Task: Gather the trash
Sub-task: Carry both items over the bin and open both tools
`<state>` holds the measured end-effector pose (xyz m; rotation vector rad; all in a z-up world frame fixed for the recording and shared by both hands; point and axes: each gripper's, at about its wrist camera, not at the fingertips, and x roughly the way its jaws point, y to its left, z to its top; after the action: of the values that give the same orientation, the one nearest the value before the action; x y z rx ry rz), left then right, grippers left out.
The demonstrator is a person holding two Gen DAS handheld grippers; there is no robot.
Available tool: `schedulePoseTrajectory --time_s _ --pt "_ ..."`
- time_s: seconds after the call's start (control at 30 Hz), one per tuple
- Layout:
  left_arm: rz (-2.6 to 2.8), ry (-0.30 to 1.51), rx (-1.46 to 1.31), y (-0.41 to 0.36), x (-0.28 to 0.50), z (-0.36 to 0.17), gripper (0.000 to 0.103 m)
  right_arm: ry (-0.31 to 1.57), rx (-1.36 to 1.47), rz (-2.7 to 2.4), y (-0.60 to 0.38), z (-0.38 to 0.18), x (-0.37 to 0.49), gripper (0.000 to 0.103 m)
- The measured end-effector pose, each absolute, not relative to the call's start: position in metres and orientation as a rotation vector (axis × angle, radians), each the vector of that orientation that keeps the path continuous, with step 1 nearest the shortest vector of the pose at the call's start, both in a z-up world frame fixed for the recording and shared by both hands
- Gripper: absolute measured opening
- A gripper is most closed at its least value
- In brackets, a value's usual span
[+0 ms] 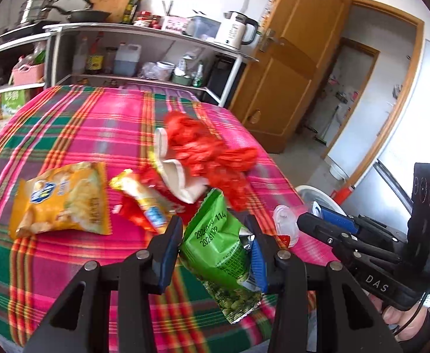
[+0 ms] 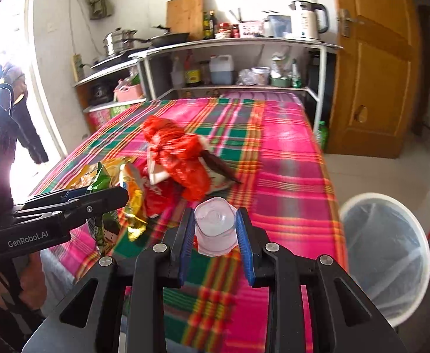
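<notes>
My left gripper (image 1: 215,229) is shut on a green snack bag (image 1: 223,250) and holds it above the plaid table (image 1: 68,123). My right gripper (image 2: 215,223) is shut on a clear plastic cup (image 2: 215,229) over the table's near edge; the cup (image 1: 285,223) and the right gripper (image 1: 317,220) also show in the left wrist view. On the table lie a yellow chip bag (image 1: 62,200), a red and yellow wrapper (image 1: 144,206), a white paper carton (image 1: 176,176) and a crumpled red plastic bag (image 1: 209,153). The red bag (image 2: 179,153) and the left gripper (image 2: 109,194) show in the right wrist view.
A white bin with a clear liner (image 2: 388,253) stands on the floor right of the table. A shelf unit (image 2: 244,58) with a kettle (image 2: 306,20), pans and bottles stands behind the table. A wooden door (image 2: 373,73) is at the right. A person (image 2: 12,111) stands at the left.
</notes>
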<state>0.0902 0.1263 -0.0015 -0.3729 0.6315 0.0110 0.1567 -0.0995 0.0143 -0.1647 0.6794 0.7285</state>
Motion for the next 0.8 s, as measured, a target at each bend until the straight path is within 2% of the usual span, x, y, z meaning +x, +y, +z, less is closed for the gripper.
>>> schedulePoseTrajectory --time_s 0.8 --pt "-0.251 0.663 -0.181 -0.013 0.171 0.026 0.045 0.677 -0.01 0.441 -0.243 0.016 0.191 0.03"
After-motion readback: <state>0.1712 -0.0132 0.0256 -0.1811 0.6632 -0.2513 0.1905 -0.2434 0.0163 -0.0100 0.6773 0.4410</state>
